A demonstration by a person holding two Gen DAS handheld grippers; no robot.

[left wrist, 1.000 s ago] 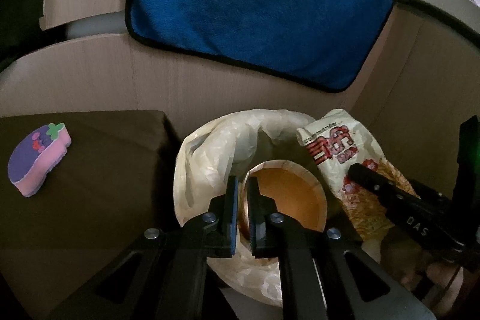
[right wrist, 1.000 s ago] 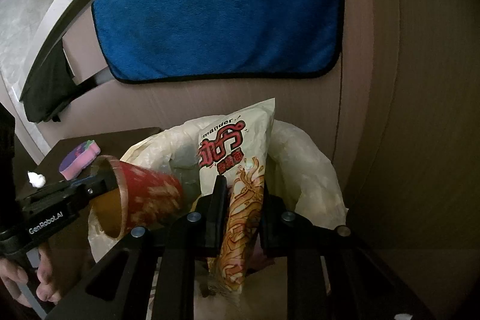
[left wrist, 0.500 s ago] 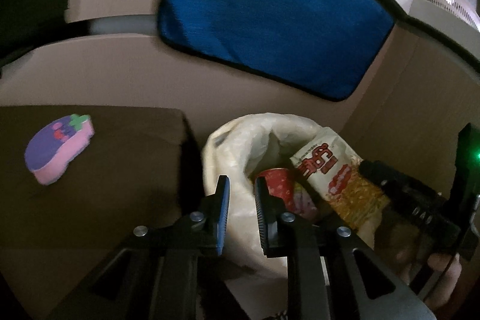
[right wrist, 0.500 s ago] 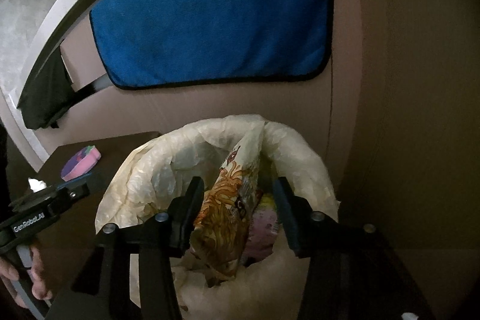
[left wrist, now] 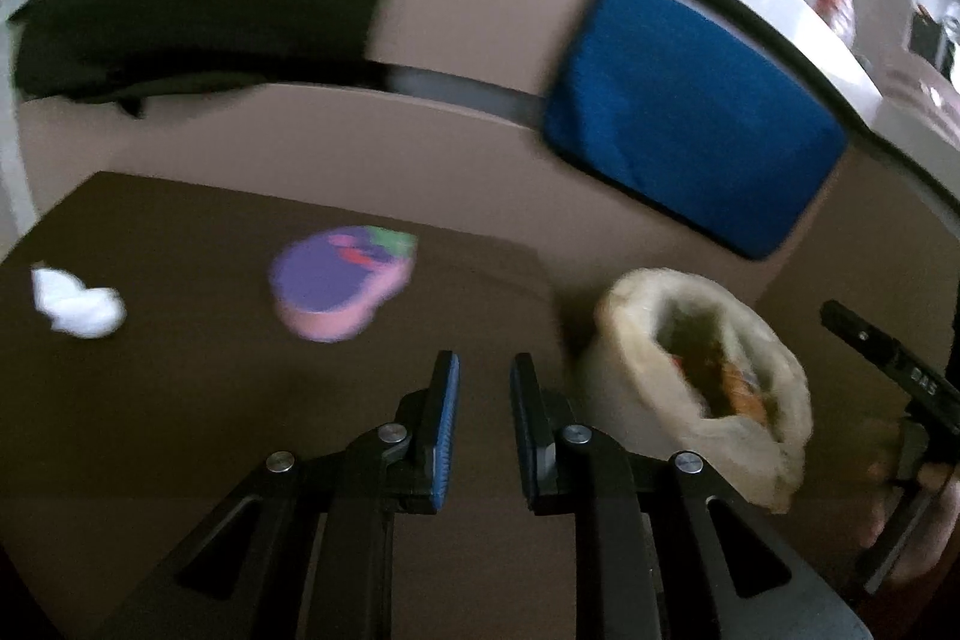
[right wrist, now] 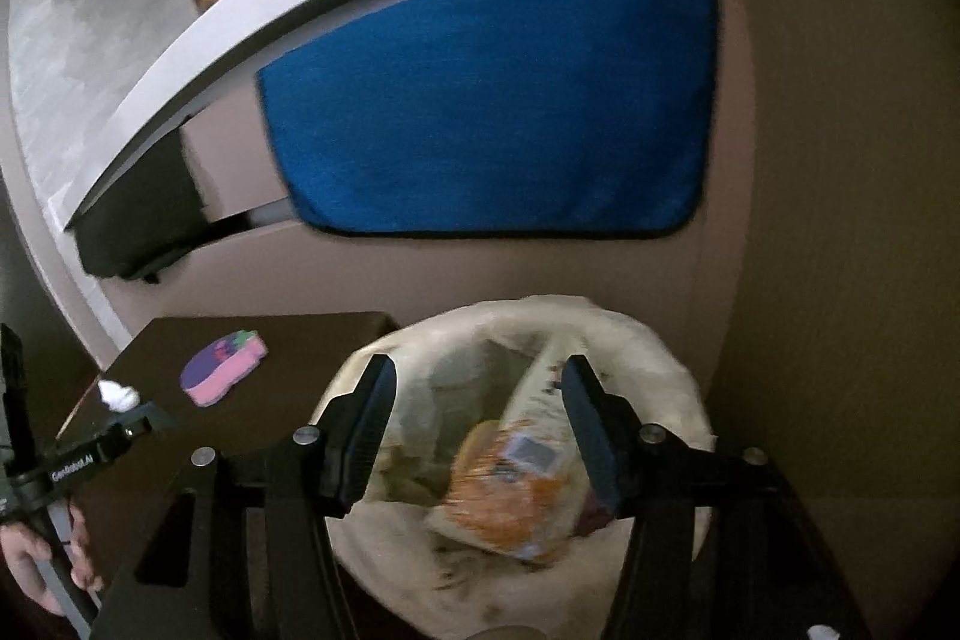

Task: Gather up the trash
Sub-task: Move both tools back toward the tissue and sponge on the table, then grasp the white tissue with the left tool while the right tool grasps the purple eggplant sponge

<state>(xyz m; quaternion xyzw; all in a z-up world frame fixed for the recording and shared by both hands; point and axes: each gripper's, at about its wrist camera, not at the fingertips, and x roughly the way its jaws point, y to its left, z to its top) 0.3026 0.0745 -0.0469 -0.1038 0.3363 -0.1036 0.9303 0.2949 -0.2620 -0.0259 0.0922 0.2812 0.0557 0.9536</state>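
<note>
Trash still waiting on the dark table (left wrist: 180, 460) is one small thing: a crumpled white tissue (left wrist: 77, 303), soft and lumpy, lying well away from the trash bag (right wrist: 672, 388) and past the purple and pink sponge (left wrist: 342, 283), which sits between the two. The bag stands just off the table's edge, and a snack packet (right wrist: 510, 496) with orange print lies loose inside it – that part looks done. The right gripper (right wrist: 480, 424) hangs over the bag; its jaws have just been opening, stand wide, and hold nothing. The left gripper (left wrist: 483, 388) is over the table, jaws a little apart with nothing between them. The step in hand looks like going for the tissue. Next, that gripper likely has to reach past the sponge, open wider, and pinch gently – a tissue squashes and can slip out.
</note>
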